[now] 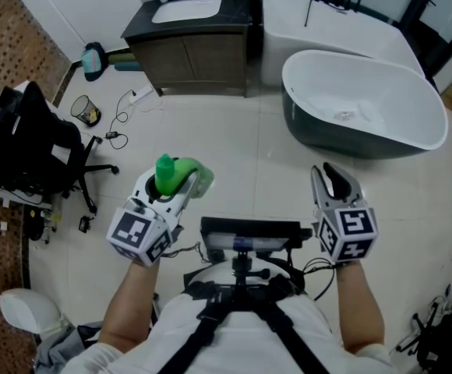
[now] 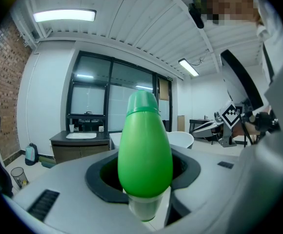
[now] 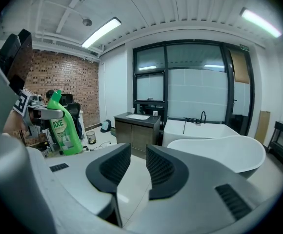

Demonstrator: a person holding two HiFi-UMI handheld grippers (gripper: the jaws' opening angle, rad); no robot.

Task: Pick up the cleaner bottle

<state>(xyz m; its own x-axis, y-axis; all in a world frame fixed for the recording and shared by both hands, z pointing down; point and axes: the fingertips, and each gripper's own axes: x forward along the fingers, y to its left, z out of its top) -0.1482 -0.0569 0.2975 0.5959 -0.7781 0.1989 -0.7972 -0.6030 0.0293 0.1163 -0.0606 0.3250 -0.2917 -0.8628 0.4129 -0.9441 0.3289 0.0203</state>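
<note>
The cleaner bottle (image 1: 185, 173) is bright green with a green cap and lies held above the tiled floor, left of the middle of the head view. My left gripper (image 1: 178, 184) is shut on the bottle. In the left gripper view the bottle (image 2: 145, 150) stands upright between the jaws and fills the gap of that gripper (image 2: 144, 177). My right gripper (image 1: 333, 181) hovers at the right, level with the left one, and holds nothing. Its pads stand a narrow gap apart in the right gripper view (image 3: 137, 167), where the bottle (image 3: 63, 129) shows far left.
A white freestanding bathtub (image 1: 366, 104) stands ahead on the right. A dark vanity with a sink (image 1: 195, 45) is at the back. A black office chair (image 1: 31, 150), a small bin (image 1: 86, 111) and loose cables (image 1: 121, 115) lie on the left.
</note>
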